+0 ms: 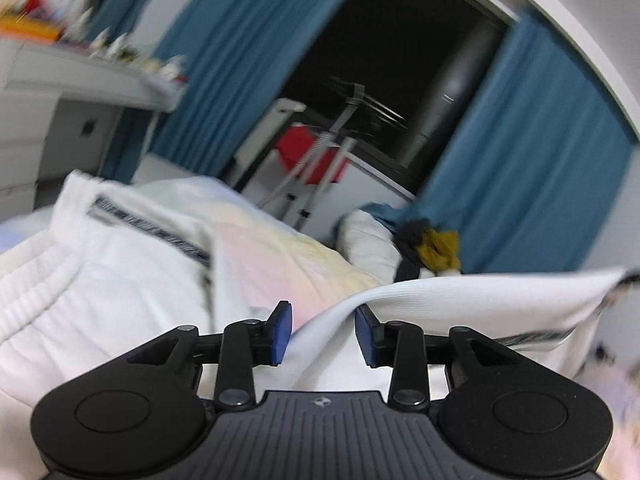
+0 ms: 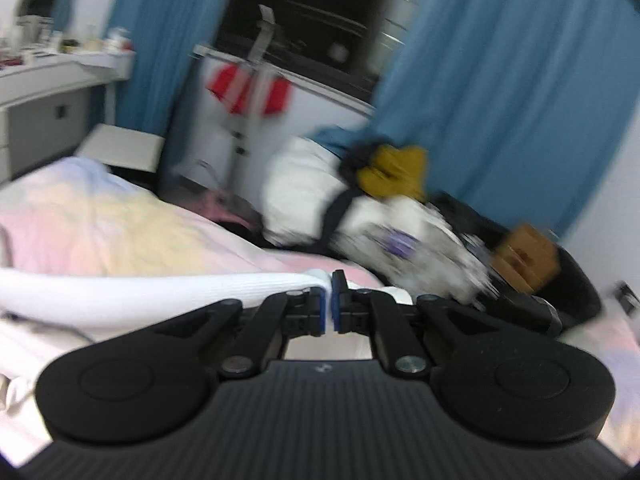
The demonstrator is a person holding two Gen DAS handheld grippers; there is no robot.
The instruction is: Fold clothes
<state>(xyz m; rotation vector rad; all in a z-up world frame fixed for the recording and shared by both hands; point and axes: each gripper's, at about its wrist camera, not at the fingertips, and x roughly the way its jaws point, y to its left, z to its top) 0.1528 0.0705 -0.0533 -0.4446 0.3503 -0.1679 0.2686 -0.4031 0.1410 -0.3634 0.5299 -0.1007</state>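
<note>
Blue curtains and a dark window fill the room behind a bed with a pink and yellow cover. On that bed, right in front of both tools, lies a white top with a dark striped trim.

One edge of the top is lifted off the bed. The right gripper has its pads pressed together on that edge, so the cloth hangs in a band off to its left. The left gripper has its pads spread apart, and a ridge of the cloth runs up between them without being squeezed. It looks set to pinch there, so two held spots could carry the edge over for a fold.

Beyond the right gripper sits a pile of other clothes.
</note>
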